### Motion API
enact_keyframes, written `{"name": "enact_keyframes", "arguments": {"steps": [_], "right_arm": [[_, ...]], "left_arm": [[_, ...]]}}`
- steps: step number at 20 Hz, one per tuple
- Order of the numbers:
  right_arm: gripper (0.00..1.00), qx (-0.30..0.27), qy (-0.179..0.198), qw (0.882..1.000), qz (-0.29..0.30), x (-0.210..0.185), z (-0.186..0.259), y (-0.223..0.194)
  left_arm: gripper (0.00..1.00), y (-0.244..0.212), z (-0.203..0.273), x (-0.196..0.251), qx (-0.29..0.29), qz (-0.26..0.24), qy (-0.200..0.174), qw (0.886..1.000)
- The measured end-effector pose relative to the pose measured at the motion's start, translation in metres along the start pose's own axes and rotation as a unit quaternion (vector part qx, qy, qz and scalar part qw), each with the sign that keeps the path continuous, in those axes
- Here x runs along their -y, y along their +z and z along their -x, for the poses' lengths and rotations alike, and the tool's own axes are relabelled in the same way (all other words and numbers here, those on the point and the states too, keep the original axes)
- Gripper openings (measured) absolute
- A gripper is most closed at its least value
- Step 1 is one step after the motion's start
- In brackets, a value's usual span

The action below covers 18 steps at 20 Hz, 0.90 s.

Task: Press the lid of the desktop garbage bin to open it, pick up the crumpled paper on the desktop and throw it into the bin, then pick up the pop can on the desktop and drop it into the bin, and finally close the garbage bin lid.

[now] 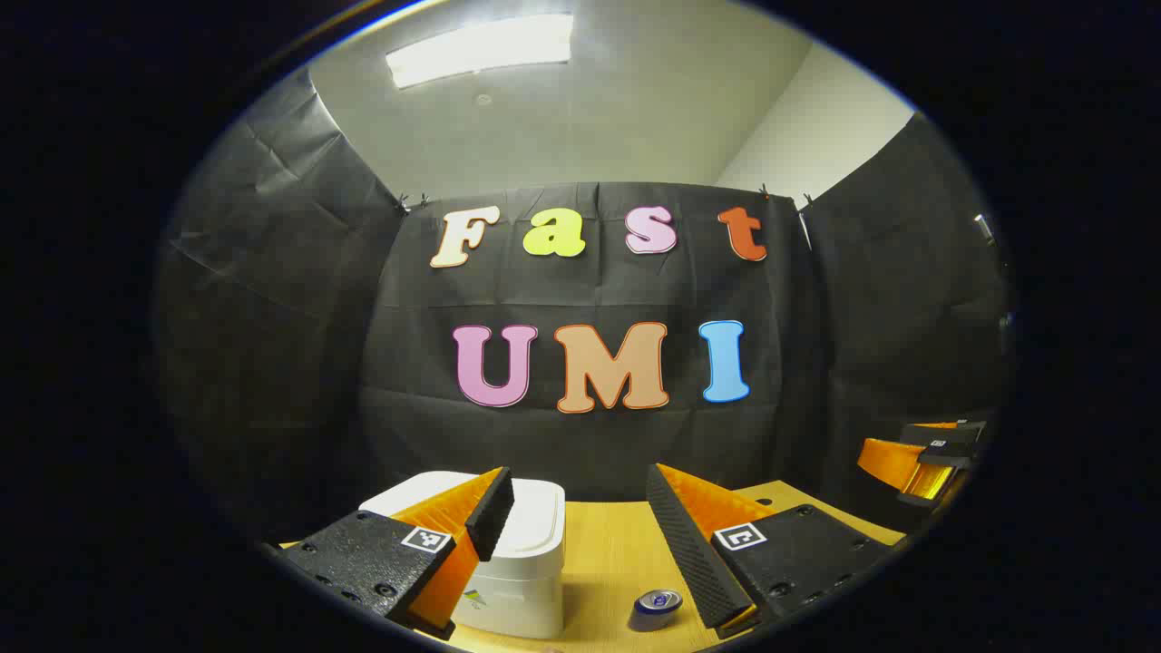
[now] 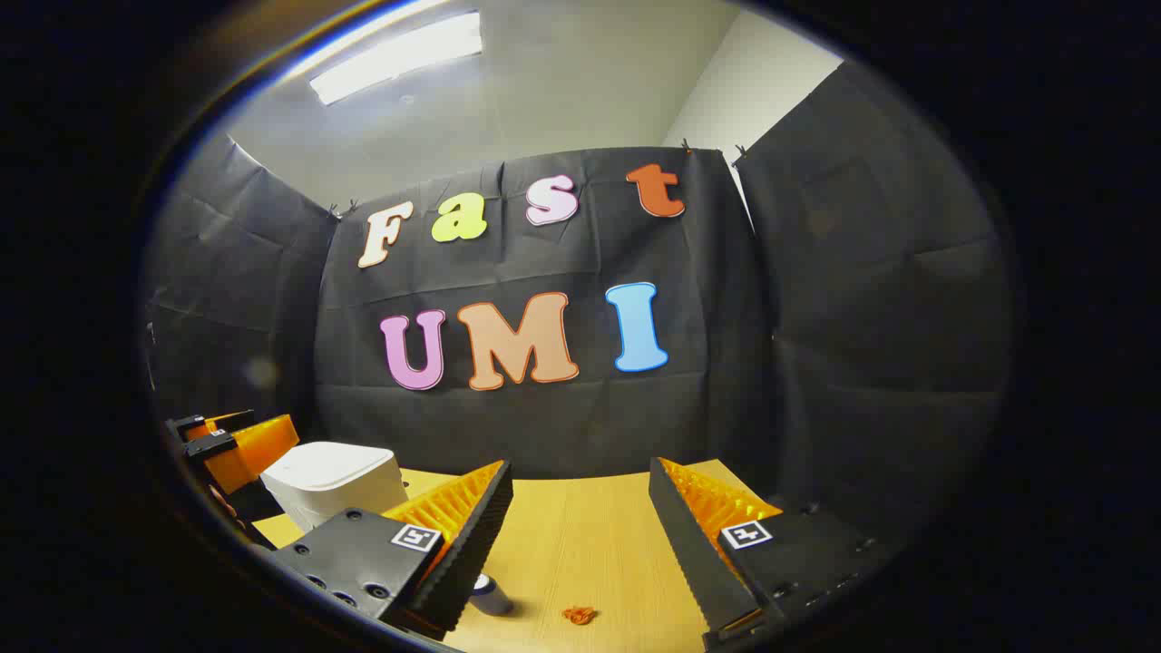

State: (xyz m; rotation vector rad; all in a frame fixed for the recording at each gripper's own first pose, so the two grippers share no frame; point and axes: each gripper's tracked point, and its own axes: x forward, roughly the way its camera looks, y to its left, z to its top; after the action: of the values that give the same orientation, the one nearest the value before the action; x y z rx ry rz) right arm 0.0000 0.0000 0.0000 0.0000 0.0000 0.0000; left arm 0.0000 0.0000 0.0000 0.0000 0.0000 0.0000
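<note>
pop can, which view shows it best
The left gripper view: the pop can stands upright on the table beside the bin, its top and part of its side visible between the open jaws. In the right gripper view the pop can is mostly hidden behind that gripper's own left finger.

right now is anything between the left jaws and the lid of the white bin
Nothing visible stands in the way. In the left gripper view the open left gripper hangs above the light wooden tabletop, with the white plastic bin and its shut lid just ahead; the blue-topped pop can stands apart, beside the bin.
</note>
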Motion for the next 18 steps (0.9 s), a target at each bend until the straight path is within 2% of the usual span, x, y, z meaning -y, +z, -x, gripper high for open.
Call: {"name": "enact_keyframes", "arguments": {"steps": [6,11,18], "right_arm": [[0.95,-0.006,-0.006,1.0,0.008,0.01,0.006,-0.004],[0.96,-0.021,-0.008,1.0,0.019,0.015,0.011,-0.018],[0.96,-0.04,0.014,0.998,0.038,0.006,0.011,-0.03]], "left_arm": [[0.89,-0.011,0.0,-0.003,-0.014,0.012,0.012,1.0],[0.89,-0.024,0.007,-0.01,-0.035,-0.007,0.03,0.999],[0.9,-0.029,0.012,-0.006,-0.047,-0.011,0.034,0.998]]}}
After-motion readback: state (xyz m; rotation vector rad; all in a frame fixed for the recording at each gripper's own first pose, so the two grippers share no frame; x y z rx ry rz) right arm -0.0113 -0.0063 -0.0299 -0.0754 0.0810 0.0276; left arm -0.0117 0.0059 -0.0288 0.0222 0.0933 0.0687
